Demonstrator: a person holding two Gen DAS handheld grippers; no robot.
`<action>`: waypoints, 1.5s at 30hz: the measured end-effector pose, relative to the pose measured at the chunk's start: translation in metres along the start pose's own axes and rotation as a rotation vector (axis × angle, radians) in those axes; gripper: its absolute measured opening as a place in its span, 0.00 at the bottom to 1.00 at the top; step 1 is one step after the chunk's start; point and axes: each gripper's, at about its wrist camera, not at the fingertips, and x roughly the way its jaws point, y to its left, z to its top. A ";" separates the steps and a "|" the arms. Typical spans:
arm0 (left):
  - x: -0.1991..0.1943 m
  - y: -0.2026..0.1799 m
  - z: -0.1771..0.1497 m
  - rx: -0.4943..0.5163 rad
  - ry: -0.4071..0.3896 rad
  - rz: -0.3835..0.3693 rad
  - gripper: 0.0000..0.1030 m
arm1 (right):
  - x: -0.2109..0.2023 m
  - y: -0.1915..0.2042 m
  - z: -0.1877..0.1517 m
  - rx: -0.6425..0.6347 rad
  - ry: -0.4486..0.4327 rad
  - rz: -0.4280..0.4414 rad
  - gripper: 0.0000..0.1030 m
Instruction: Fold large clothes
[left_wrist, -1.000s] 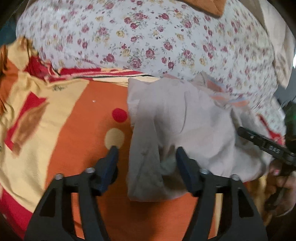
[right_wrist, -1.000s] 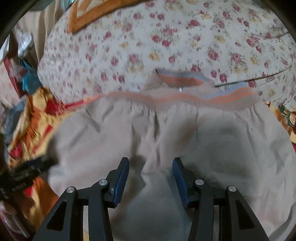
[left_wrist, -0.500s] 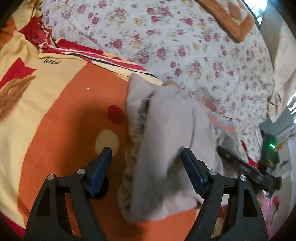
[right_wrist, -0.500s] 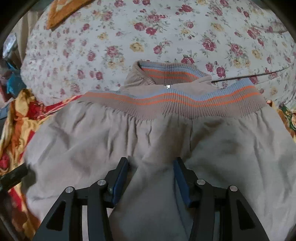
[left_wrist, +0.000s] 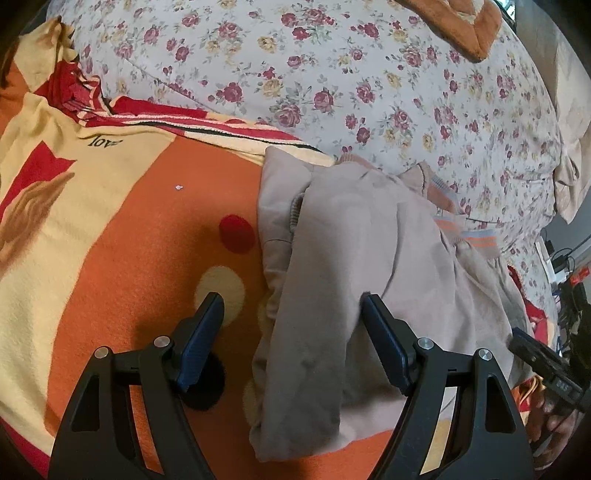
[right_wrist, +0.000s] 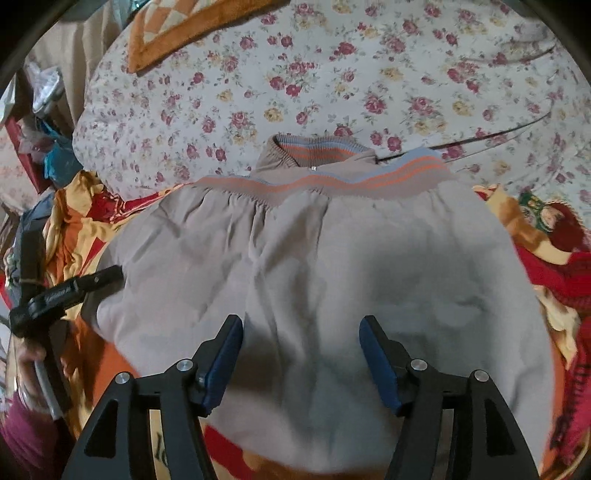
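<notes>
The beige jacket (right_wrist: 332, 280) is running off the right wrist view's bottom edge, its near hem blurring; the left gripper's (right_wrist: 66, 291) fingertips are probably hiding behind the cloth.

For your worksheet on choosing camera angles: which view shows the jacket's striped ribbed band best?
The right wrist view: the striped ribbed band runs unbroken across the beige jacket, orange and blue lines clear. The left wrist view shows only a short piece of the band at the far edge, the rest hidden behind folded fabric.

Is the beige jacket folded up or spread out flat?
Folded. In the left wrist view the beige jacket lies doubled over itself on the orange blanket, its striped hem on top.
</notes>
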 end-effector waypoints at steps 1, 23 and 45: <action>0.000 0.000 0.000 -0.002 0.000 0.000 0.76 | -0.003 -0.001 -0.001 0.002 -0.007 0.000 0.65; 0.049 -0.022 0.035 -0.004 0.181 -0.108 0.72 | -0.022 -0.042 -0.010 0.092 -0.097 0.088 0.67; -0.020 -0.258 0.030 0.315 0.115 -0.116 0.22 | -0.087 -0.118 -0.002 0.351 -0.257 0.006 0.71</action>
